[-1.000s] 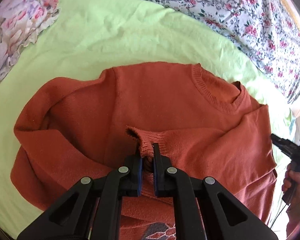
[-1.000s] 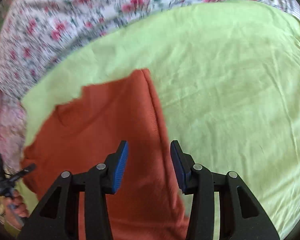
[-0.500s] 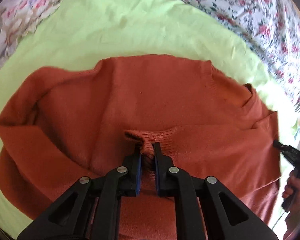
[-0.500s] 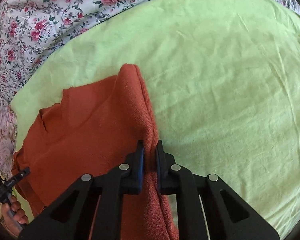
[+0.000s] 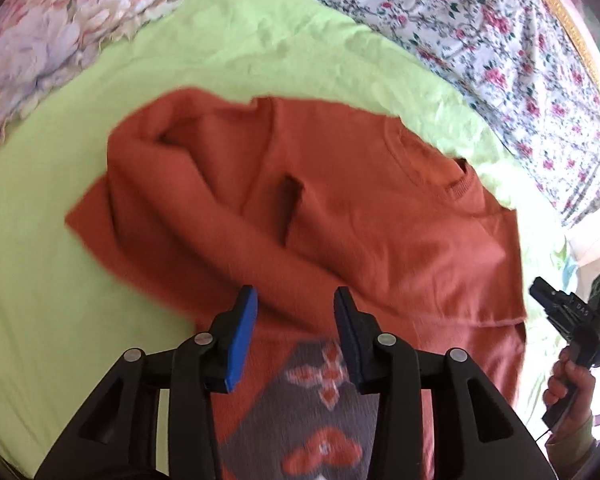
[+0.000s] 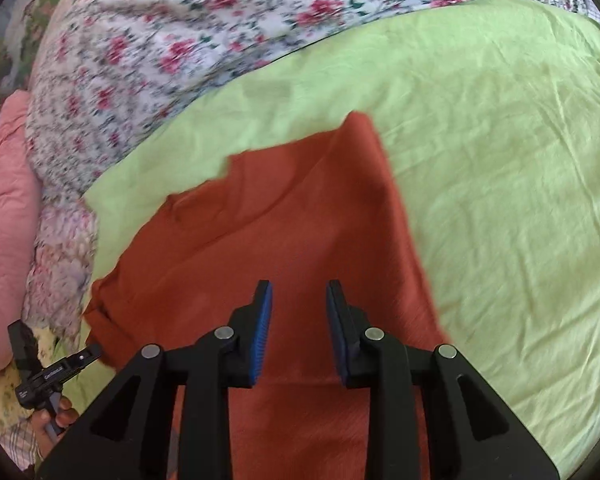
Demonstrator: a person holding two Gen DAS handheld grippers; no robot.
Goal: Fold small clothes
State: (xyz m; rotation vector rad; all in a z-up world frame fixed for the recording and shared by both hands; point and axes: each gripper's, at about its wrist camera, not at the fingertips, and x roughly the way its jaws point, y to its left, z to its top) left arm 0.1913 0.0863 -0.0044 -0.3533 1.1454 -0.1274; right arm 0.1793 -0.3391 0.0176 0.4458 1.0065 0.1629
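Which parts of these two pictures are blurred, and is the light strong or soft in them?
Left wrist view: the orange sweater is smeared by motion, while the left hand-held gripper is sharp; bright daylight washes out the right edge. Right wrist view: the floral bedspread is streaked with blur, the green sheet is softly and evenly lit; fisheye bends both views.

The left black two-finger gripper with blue pads (image 5: pixel 295 322) points steeply downward, its jaws having just been opening, nothing between them. The right black two-finger gripper with blue pads (image 6: pixel 299 318) is likewise angled down, jaws just opened, gap empty. In the left wrist view its holding hand (image 5: pixel 567 380) shows at four o'clock.
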